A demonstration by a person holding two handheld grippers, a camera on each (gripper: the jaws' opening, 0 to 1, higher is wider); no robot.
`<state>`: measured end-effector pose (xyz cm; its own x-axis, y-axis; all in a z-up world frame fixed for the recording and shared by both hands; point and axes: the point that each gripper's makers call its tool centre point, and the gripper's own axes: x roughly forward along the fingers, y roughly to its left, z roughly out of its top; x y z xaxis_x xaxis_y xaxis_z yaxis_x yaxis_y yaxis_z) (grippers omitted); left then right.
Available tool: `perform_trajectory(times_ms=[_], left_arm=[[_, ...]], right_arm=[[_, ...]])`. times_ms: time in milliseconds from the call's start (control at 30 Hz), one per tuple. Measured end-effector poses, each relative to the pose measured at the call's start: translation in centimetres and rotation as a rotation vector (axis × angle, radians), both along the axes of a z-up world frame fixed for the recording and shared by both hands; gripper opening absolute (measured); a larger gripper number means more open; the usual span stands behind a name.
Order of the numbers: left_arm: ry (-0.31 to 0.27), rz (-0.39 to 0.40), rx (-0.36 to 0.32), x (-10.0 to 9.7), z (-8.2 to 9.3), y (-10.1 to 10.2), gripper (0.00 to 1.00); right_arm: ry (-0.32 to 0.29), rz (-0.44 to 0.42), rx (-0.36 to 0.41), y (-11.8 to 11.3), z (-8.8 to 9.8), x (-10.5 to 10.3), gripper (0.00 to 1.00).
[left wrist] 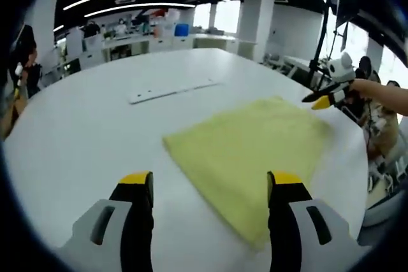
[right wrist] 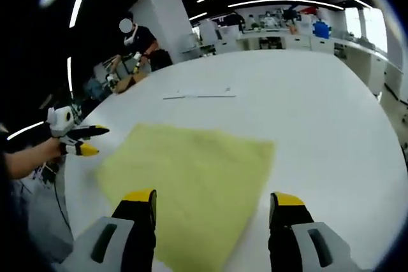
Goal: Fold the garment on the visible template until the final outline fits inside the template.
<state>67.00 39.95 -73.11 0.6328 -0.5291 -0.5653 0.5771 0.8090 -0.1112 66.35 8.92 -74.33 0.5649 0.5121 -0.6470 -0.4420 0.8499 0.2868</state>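
Note:
A pale yellow garment (left wrist: 248,157) lies folded flat as a rough rectangle on the round white table (left wrist: 95,125). In the left gripper view my left gripper (left wrist: 210,181) hovers open over the garment's near edge, nothing between its yellow-tipped jaws. My right gripper (left wrist: 322,99) is held by a hand at the garment's far right corner, off the cloth. In the right gripper view the same garment (right wrist: 191,183) spreads under my open right gripper (right wrist: 212,199), which holds nothing. The left gripper (right wrist: 89,139) shows beside the garment's left corner.
A flat white strip (left wrist: 172,90) lies on the table beyond the garment, also the strip (right wrist: 199,96) in the right gripper view. A person (right wrist: 137,42) stands at the table's far edge. Benches with equipment (left wrist: 146,36) line the back wall.

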Motion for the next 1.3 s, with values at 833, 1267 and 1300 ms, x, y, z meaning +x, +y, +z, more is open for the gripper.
perform_trajectory(times_ms=[833,1267,1300], left_arm=[[0.148,0.014,-0.111,-6.9,-2.1,0.1,0.39],[0.205,0.006,-0.147,-8.0,-3.2,-0.3,0.21],[0.205,0.009,-0.146,-8.0,-3.3,-0.3,0.21]], right_arm=[[0.090,0.057,-0.027,-1.9,-2.1,-6.9,0.47],[0.109,0.014,-0.022,-3.7,-2.9,-7.9,0.20],[0.110,0.011,-0.015,-3.6,-3.0,-7.9,0.20]])
